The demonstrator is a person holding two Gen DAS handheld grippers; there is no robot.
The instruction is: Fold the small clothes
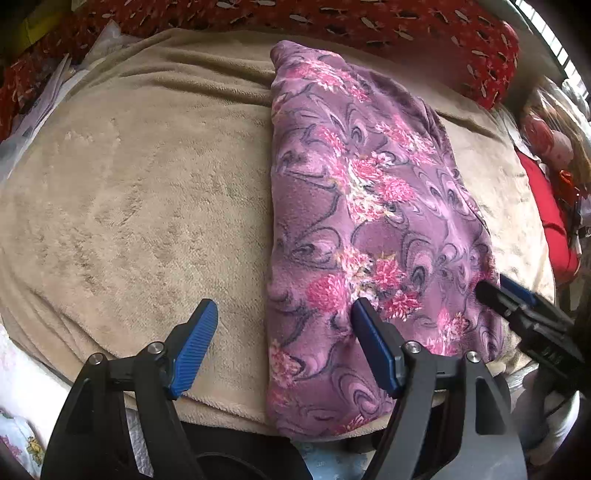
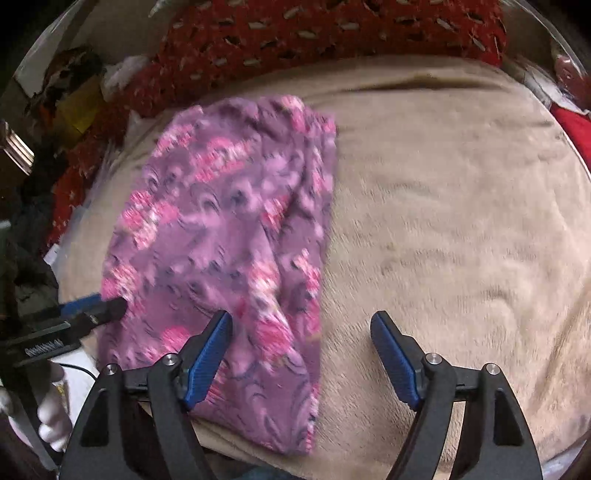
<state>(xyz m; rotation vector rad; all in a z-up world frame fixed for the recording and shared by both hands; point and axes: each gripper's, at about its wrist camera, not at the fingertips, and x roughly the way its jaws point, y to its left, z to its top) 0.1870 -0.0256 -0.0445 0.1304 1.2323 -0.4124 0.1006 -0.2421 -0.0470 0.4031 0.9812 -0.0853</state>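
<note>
A purple fleece garment with pink flowers (image 1: 369, 221) lies folded into a long strip on a beige blanket (image 1: 147, 184). My left gripper (image 1: 284, 332) is open and empty, its right finger over the garment's near left edge. The right gripper (image 1: 517, 306) shows at the garment's right edge. In the right wrist view the garment (image 2: 229, 240) is blurred, and my right gripper (image 2: 301, 339) is open and empty over its near right edge. The left gripper (image 2: 96, 310) shows at the garment's left edge.
A red patterned cushion (image 1: 369, 26) runs along the far side of the blanket. Papers and clutter (image 1: 33, 103) lie at the far left. Red cloth (image 1: 546, 206) lies at the right. The blanket's near edge (image 2: 369, 465) is just below the grippers.
</note>
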